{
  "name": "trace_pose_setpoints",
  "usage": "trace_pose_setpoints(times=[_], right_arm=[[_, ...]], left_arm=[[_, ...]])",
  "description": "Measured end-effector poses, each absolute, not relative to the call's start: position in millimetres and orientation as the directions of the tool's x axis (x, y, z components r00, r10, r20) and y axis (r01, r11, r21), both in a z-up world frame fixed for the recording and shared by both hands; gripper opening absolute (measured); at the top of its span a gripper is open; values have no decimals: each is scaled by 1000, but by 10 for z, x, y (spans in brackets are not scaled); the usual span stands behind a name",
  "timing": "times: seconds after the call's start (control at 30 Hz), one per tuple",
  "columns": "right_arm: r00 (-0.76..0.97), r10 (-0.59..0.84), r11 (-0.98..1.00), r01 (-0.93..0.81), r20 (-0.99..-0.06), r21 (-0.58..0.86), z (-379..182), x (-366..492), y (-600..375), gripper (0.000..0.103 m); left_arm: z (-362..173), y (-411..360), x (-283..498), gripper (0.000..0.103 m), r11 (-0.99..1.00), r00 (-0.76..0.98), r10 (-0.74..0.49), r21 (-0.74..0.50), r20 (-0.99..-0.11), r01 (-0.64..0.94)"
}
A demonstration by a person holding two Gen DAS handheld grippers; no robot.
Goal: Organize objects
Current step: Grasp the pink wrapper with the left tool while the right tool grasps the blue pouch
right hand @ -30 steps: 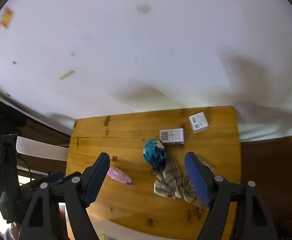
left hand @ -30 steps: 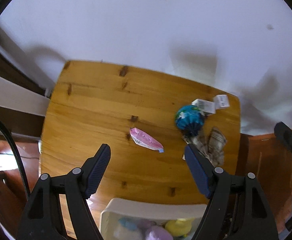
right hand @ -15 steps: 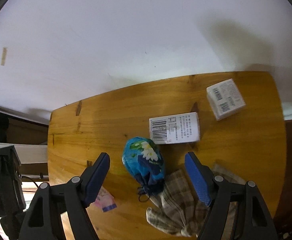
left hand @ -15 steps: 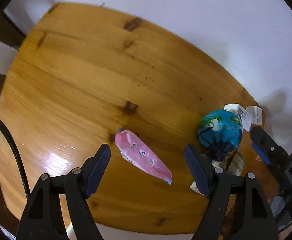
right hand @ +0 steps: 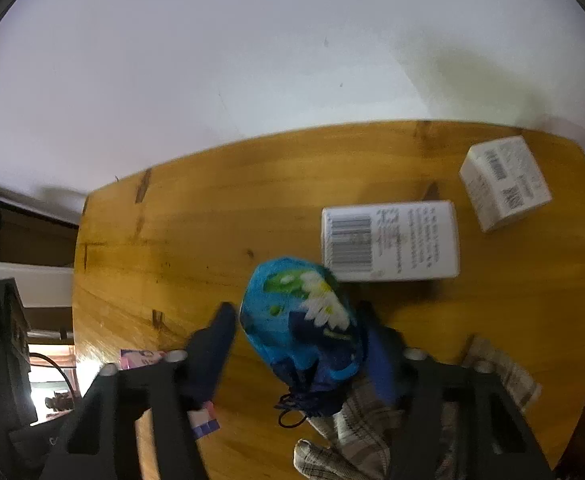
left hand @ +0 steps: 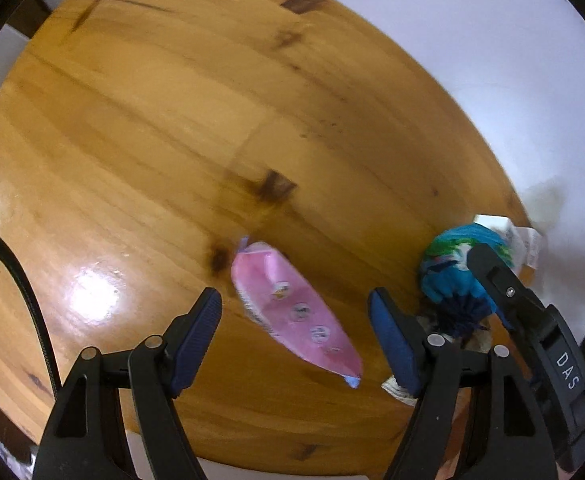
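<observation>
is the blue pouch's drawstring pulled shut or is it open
Shut. The blue pouch gathers into a dark bunched neck with the cord looping out beyond it, and nothing inside shows.

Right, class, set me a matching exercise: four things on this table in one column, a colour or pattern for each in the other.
Things:
1. pouch
2. packet
3. cloth
4. long box

Looks:
A. plaid
B. white with a barcode
C. blue with a white flower
D. pink

Pairs: 1-C, 2-D, 3-A, 4-B
</observation>
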State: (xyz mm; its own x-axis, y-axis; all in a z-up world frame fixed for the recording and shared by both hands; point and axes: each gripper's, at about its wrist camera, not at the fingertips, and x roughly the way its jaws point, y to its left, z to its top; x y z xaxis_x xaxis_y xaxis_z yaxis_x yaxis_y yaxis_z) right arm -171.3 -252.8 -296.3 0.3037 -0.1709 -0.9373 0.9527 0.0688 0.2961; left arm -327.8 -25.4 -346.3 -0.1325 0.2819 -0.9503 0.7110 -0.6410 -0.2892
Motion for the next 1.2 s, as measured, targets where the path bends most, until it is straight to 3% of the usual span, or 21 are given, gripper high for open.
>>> trace_pose_setpoints(times=[0.07, 0.1, 0.17, 0.23, 0.47, 0.73, 1.2], right_arm=[[307, -180, 75, 951, -934, 299, -2963, -1690, -2493, 50], [302, -189, 84, 953, -934, 291, -2948, -1672, -2465, 47], [294, -200, 100, 955, -935, 279, -2922, -1637, -2435, 43], [277, -208, 114, 959, -938, 257, -2884, -1580, -2387, 42], [310, -238, 106, 950, -921, 293, -2647, -1496, -2175, 39], [358, -342, 98, 933, -869, 346, -1935, -1559, -1766, 39], [401, -533, 130, 909, -745, 396, -530, -1666, -430, 39]], left_arm=[[-3456, -257, -3257, 77, -640, -126, 267, -274, -955, 718], [-3455, -254, -3253, 71, -643, -124, 266, -271, -956, 716], [-3474, -242, -3244, 44, -646, -113, 285, -278, -952, 711], [-3515, -239, -3210, 34, -631, -98, 317, -287, -943, 721], [-3349, -217, -3065, 31, -628, -170, 337, -356, -926, 692], [-2662, -155, -2808, 31, -725, -279, 292, -402, -915, 560], [-1241, 123, -1792, 31, -942, -477, 52, -202, -877, 269]])
